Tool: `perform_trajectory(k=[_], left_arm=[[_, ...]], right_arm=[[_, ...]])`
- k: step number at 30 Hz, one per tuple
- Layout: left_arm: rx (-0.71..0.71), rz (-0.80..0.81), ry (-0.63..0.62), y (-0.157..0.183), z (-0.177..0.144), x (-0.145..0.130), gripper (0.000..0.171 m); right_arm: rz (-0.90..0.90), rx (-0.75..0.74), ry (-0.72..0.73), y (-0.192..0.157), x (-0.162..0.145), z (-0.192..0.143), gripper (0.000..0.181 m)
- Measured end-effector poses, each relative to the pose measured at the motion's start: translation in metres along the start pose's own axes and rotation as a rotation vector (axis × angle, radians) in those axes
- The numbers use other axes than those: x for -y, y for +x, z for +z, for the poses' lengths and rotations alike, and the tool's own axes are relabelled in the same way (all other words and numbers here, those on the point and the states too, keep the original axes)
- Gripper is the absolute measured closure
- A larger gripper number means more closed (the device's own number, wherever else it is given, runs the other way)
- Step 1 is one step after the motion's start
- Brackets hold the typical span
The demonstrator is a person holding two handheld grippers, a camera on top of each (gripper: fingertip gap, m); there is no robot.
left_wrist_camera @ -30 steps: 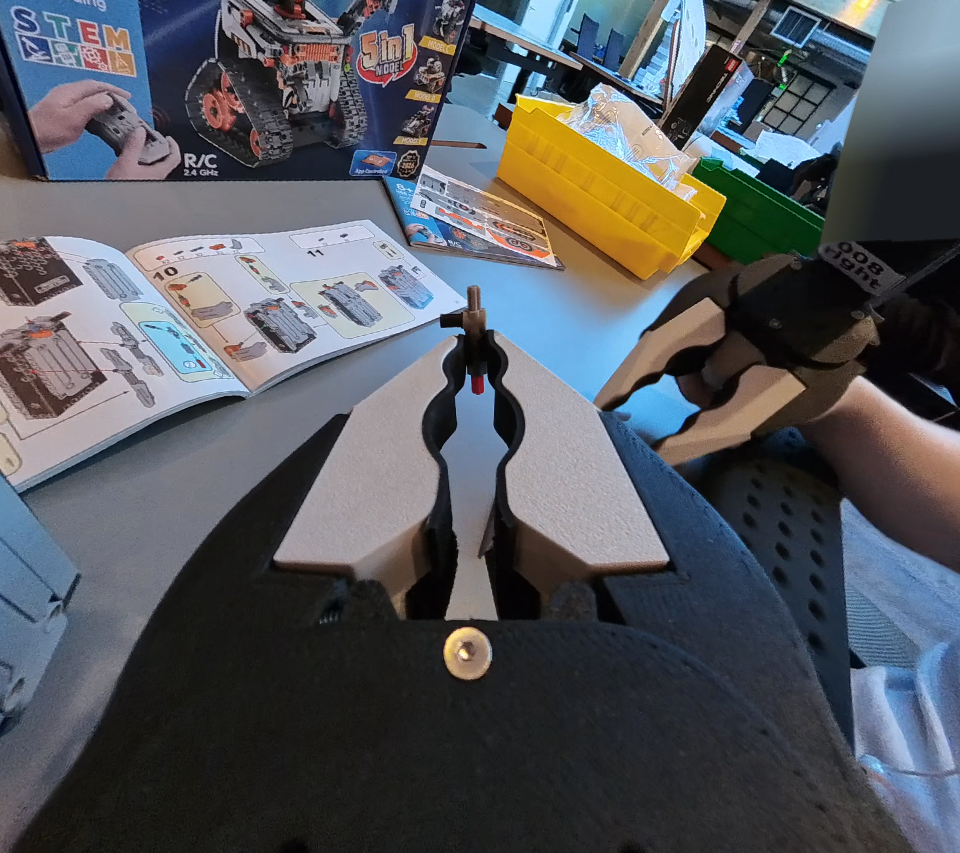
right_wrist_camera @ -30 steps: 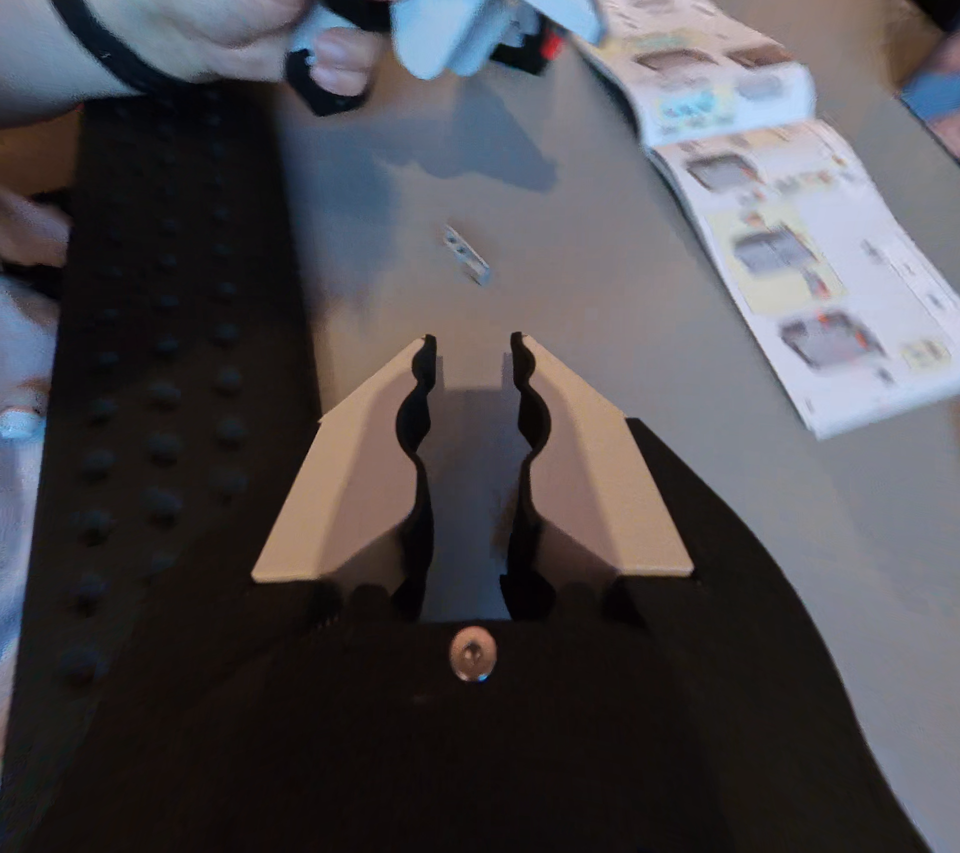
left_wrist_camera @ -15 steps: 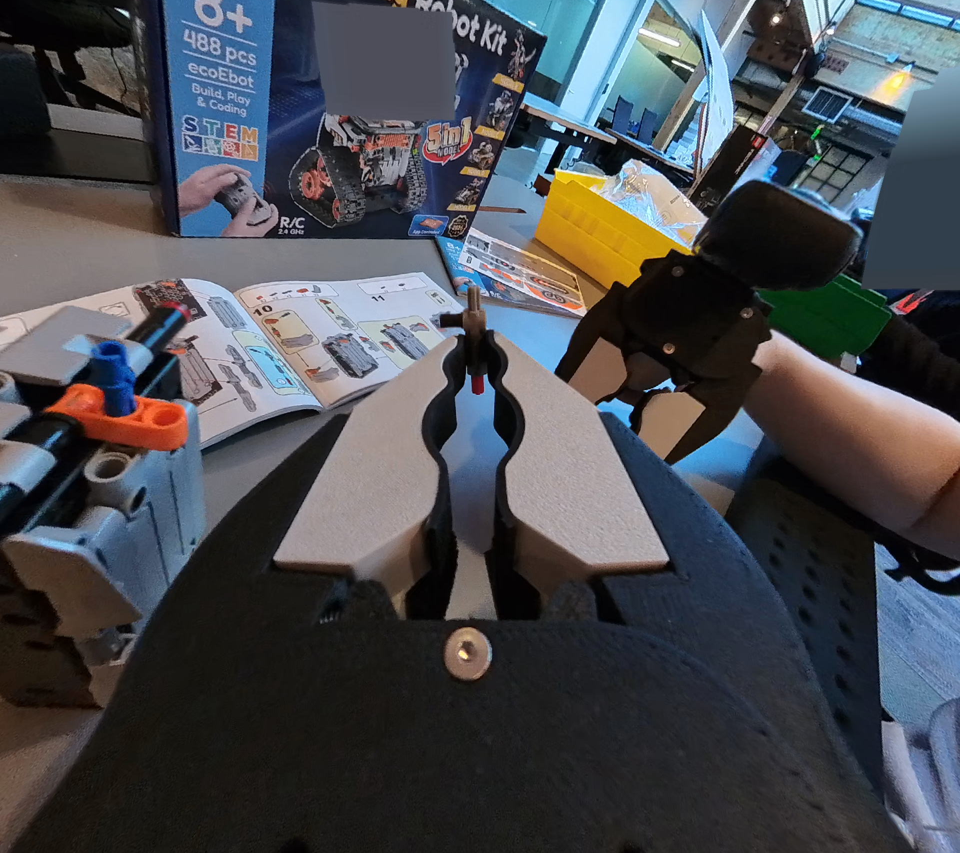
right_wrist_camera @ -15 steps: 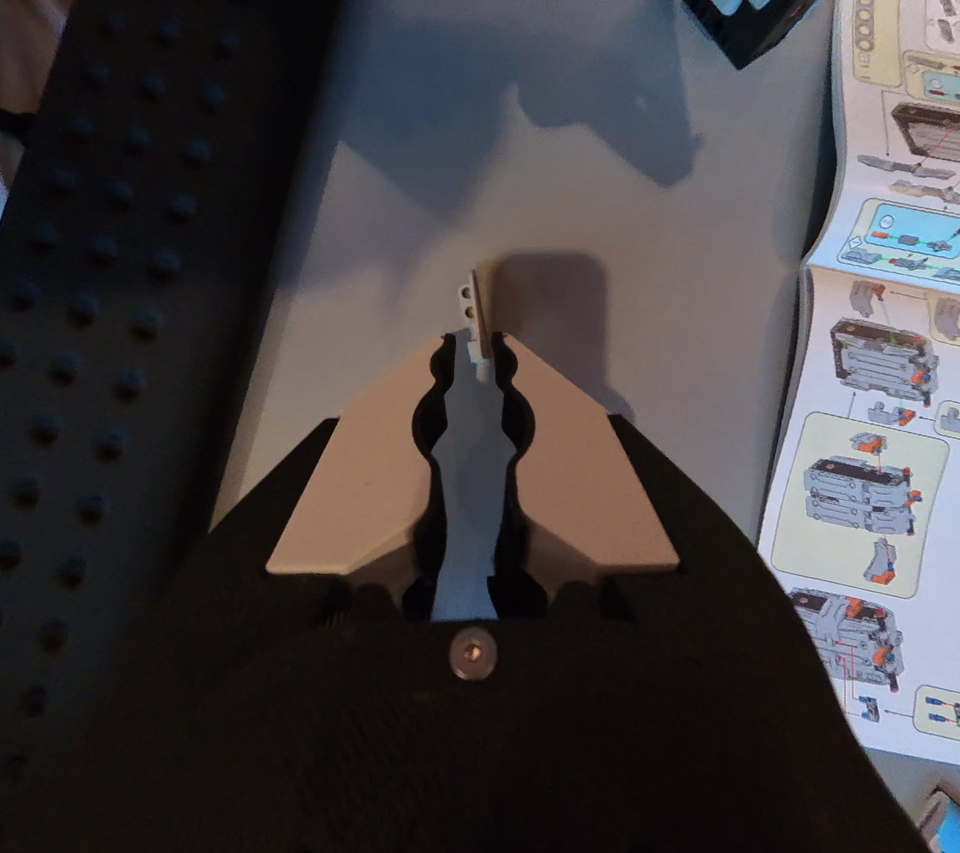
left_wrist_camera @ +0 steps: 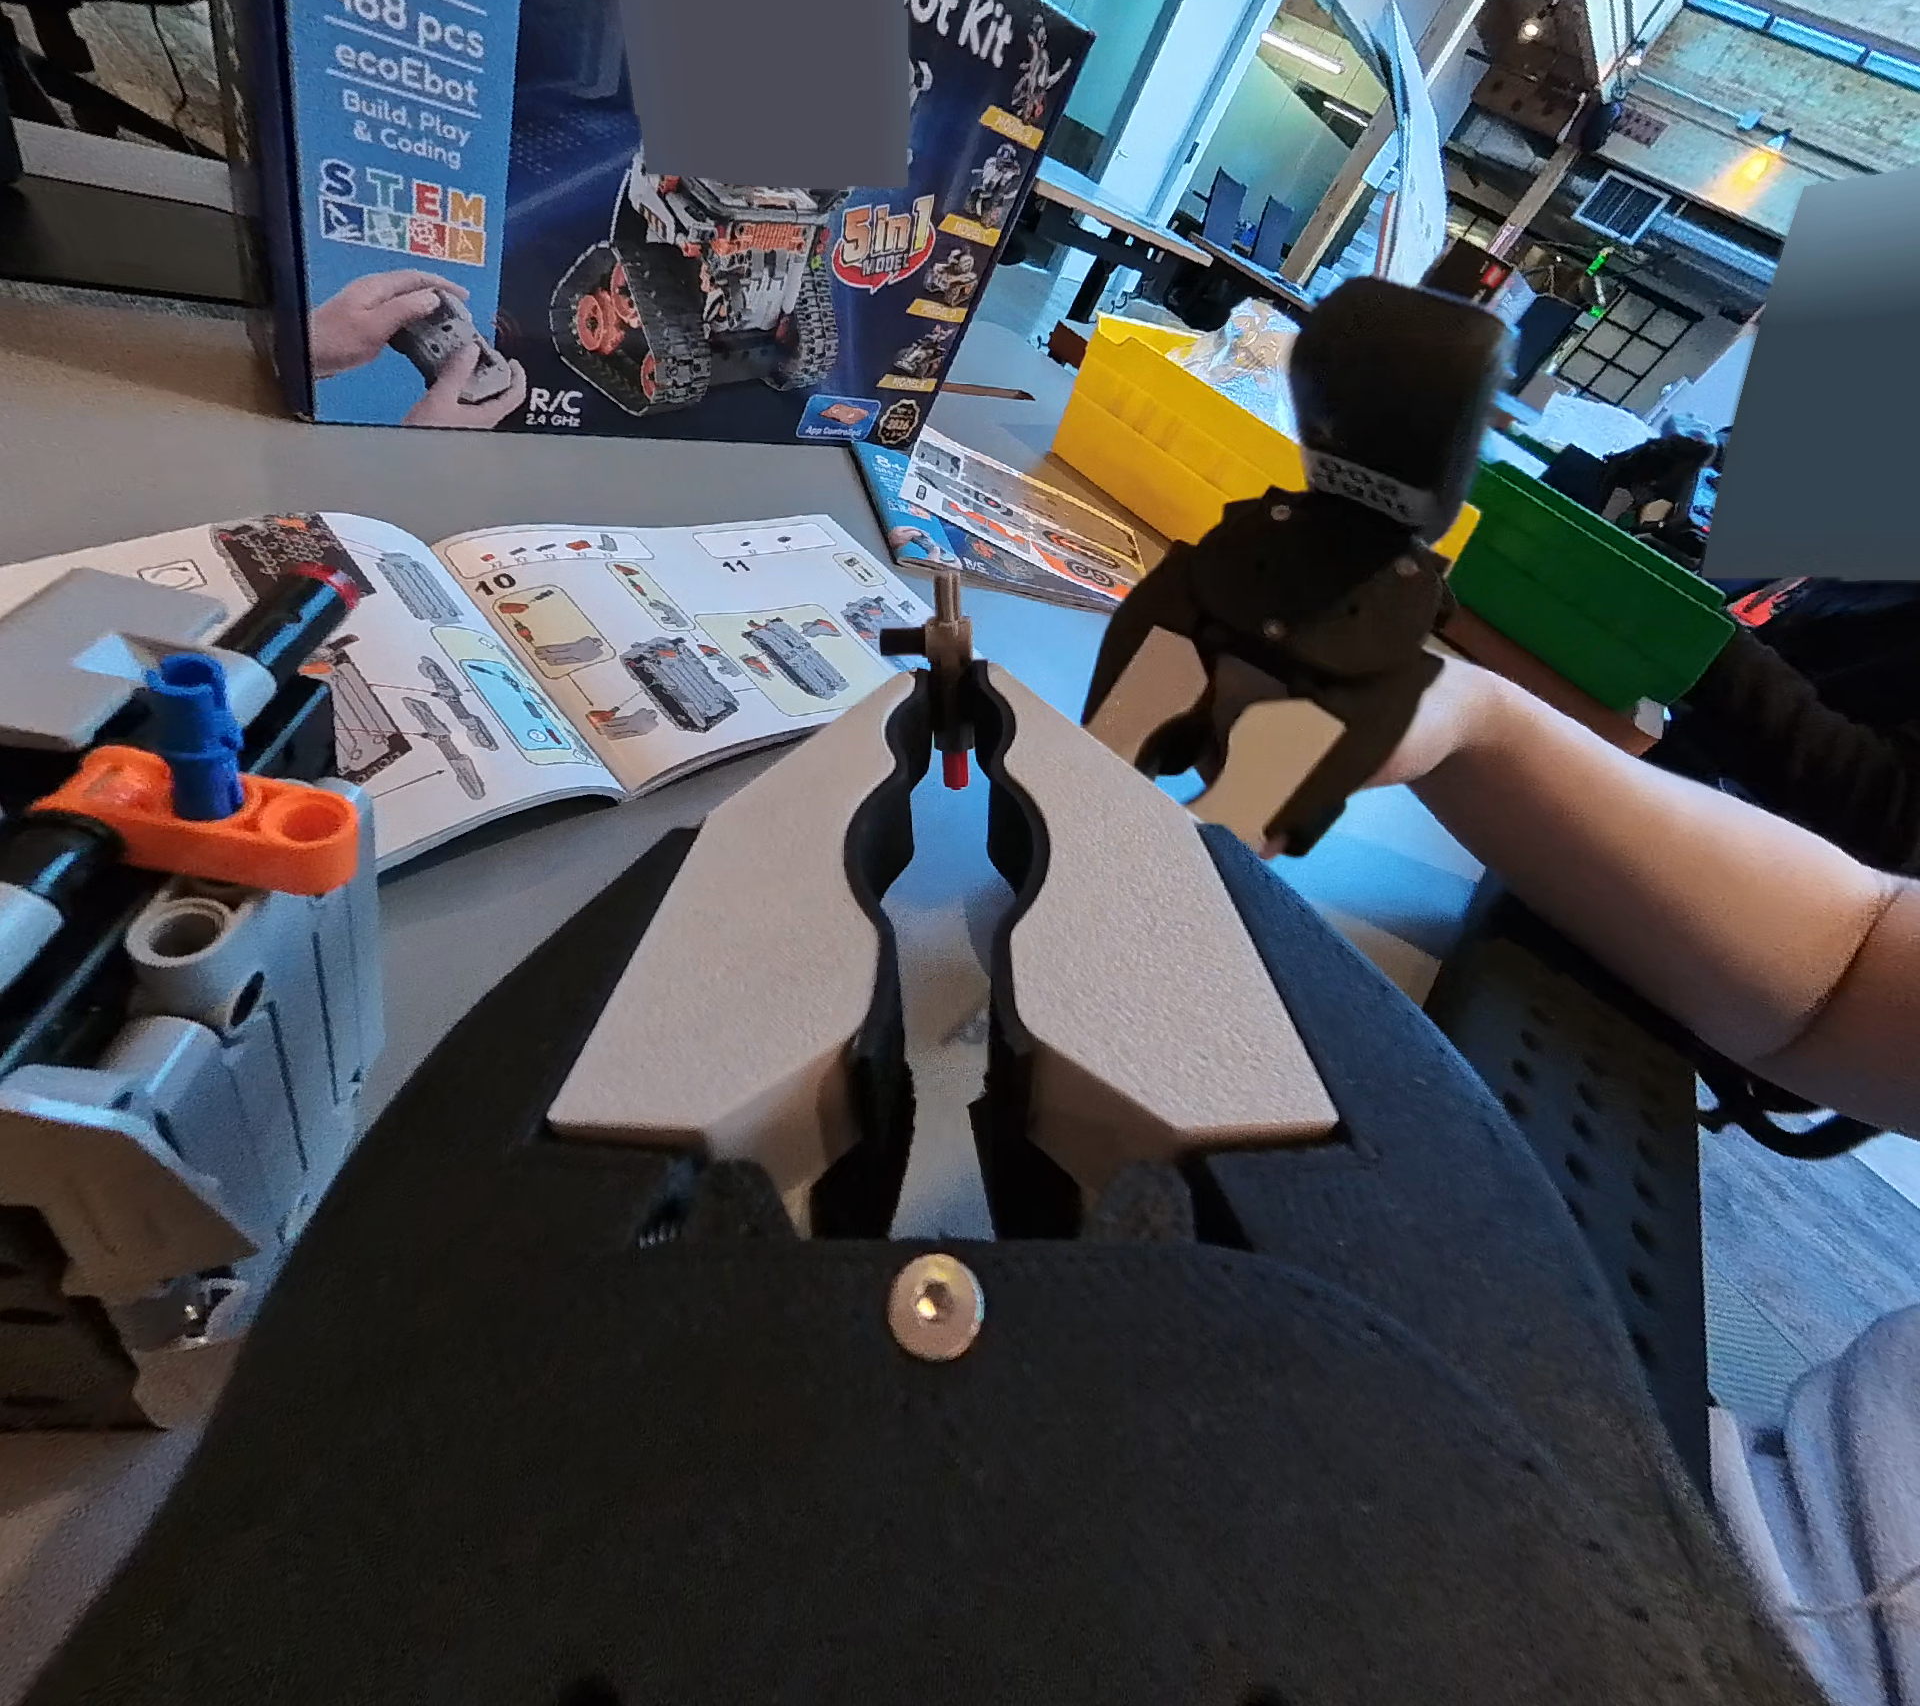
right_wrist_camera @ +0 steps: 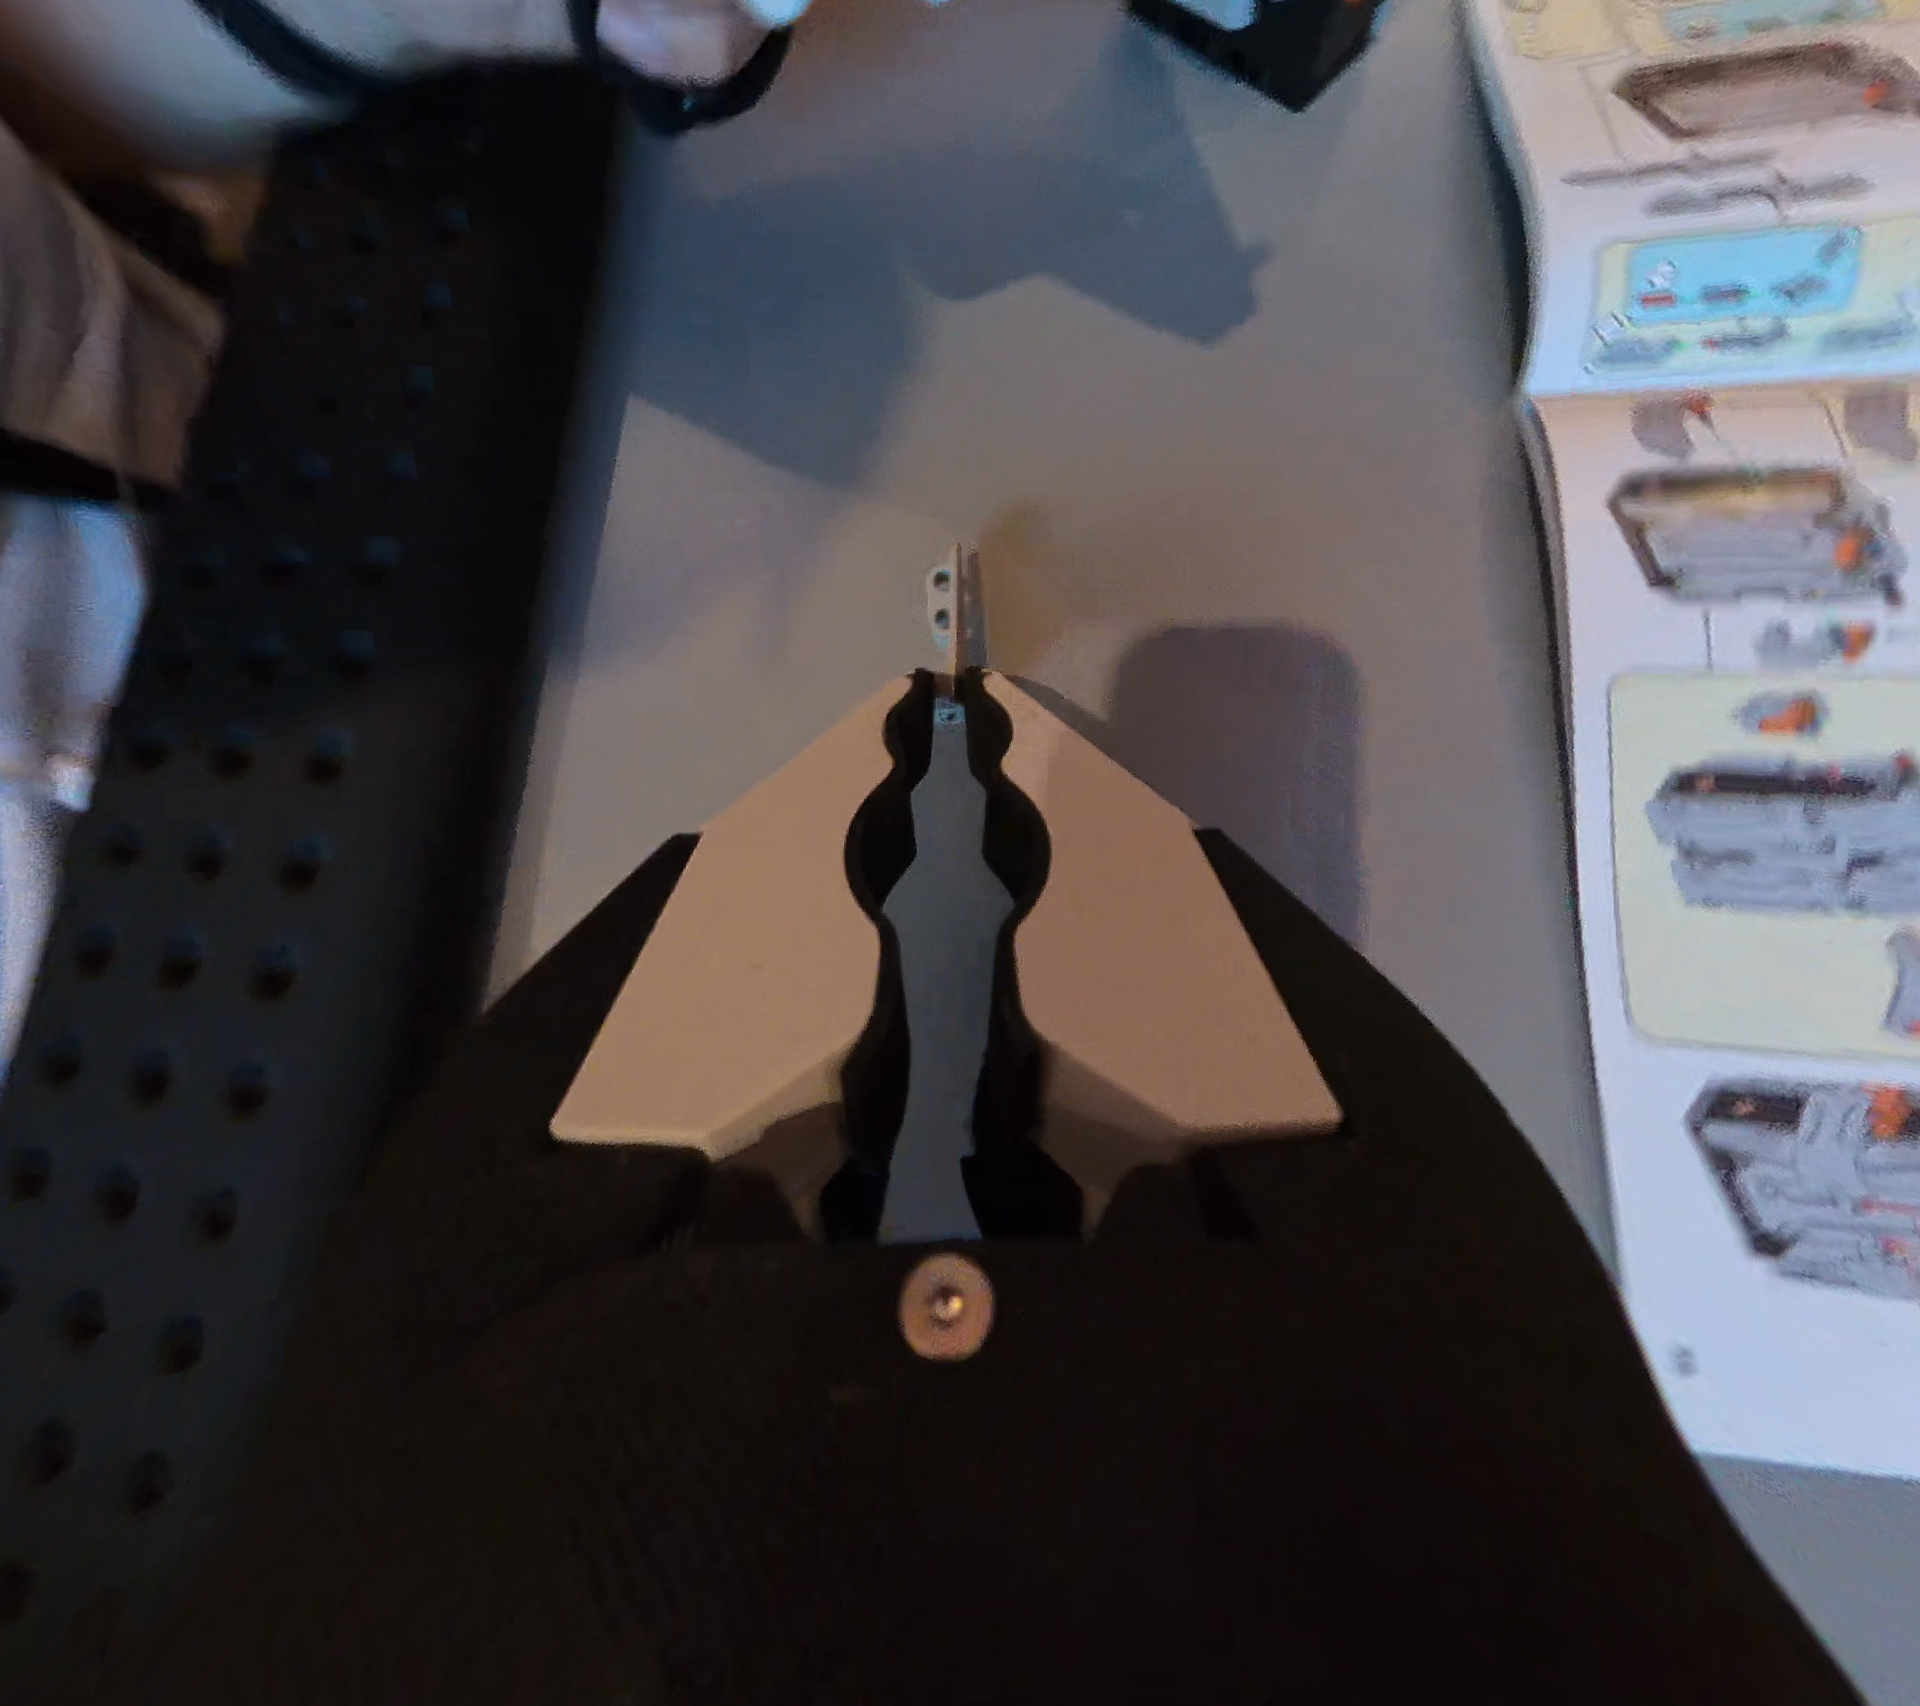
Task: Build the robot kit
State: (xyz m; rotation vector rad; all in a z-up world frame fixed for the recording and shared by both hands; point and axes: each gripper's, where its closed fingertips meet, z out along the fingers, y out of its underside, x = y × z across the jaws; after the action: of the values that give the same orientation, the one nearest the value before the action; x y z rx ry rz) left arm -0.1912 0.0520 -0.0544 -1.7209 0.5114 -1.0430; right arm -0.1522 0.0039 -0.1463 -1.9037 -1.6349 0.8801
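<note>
At far left on the grey tabletop point(left_wrist_camera: 665, 482) stands a part-built grey block model with an orange beam and blue pin point(left_wrist_camera: 177, 950). The left tool point(left_wrist_camera: 948, 700) is clamped on a small tan-and-black axle pin with a red end point(left_wrist_camera: 948, 669). Farther right, the right tool point(right_wrist_camera: 954, 688) pinches a thin grey holed plate point(right_wrist_camera: 954, 607) by one edge; so slight a hold could let it twist free

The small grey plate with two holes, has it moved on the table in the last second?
Yes. The small grey plate, earlier flat on the grey table ahead of the open right gripper, is now pinched upright in its tips.
</note>
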Motion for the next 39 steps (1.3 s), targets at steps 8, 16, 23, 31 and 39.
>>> perform_trajectory(k=[8, 16, 23, 31, 39], left_arm=[[-0.024, 0.001, -0.047, 0.005, 0.007, -0.01, 0.167], [-0.02, 0.016, -0.073, 0.005, 0.01, -0.015, 0.167], [-0.026, 0.013, -0.08, 0.005, 0.011, -0.017, 0.167], [-0.029, 0.015, -0.067, 0.006, 0.009, -0.014, 0.167], [-0.047, 0.013, -0.069, 0.011, 0.01, -0.015, 0.167]], right_arm=[[0.615, 0.282, 0.532, 0.024, 0.043, -0.054, 0.178], [0.629, 0.299, 0.558, 0.022, 0.047, -0.061, 0.181], [0.77, 0.331, 0.595, 0.029, 0.044, -0.062, 0.181], [0.469, 0.108, 0.324, 0.032, 0.011, -0.032, 0.181], [-0.035, -0.009, 0.167, 0.021, -0.01, -0.021, 0.181]])
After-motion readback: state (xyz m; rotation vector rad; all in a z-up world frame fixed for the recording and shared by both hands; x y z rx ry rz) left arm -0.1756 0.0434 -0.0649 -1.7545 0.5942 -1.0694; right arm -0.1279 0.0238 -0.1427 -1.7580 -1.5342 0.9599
